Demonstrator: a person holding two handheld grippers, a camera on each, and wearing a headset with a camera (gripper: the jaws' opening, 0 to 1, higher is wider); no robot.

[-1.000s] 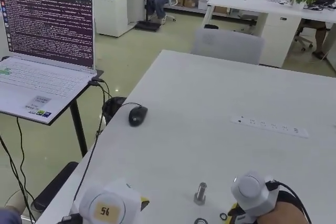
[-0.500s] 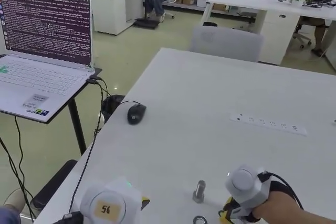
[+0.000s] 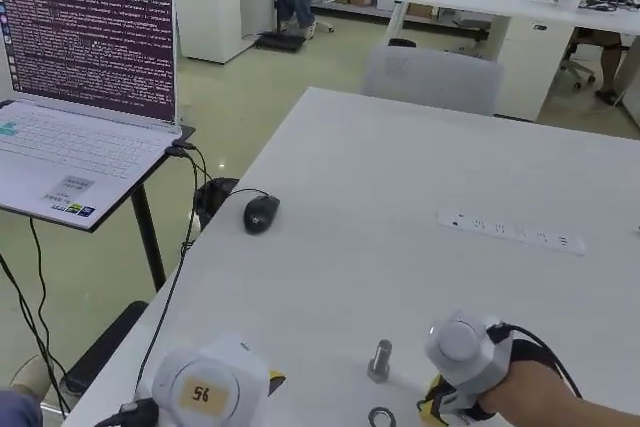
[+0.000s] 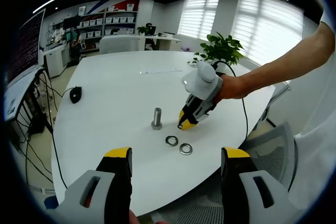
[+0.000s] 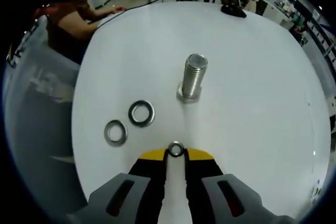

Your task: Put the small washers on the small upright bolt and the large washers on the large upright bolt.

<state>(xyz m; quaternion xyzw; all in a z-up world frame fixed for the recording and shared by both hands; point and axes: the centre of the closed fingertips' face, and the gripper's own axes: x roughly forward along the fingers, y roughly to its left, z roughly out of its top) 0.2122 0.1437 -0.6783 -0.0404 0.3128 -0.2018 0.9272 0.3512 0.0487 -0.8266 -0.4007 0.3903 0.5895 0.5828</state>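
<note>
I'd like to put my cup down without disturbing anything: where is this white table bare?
The table is bare between the mouse and the power strip, and on toward the grey chair. The near edge is crowded: bolt, two loose washers, the left gripper and the right gripper, shut on a small washer.

bolt (image 5: 192, 77): open all round | washers (image 5: 140, 113): beside, seemingly flat

The right gripper (image 3: 430, 410) edges closer to the upright bolt (image 3: 379, 360) — the small washer (image 5: 176, 149) now off the worktop (image 3: 400, 207), pinched in its jaws.
</note>
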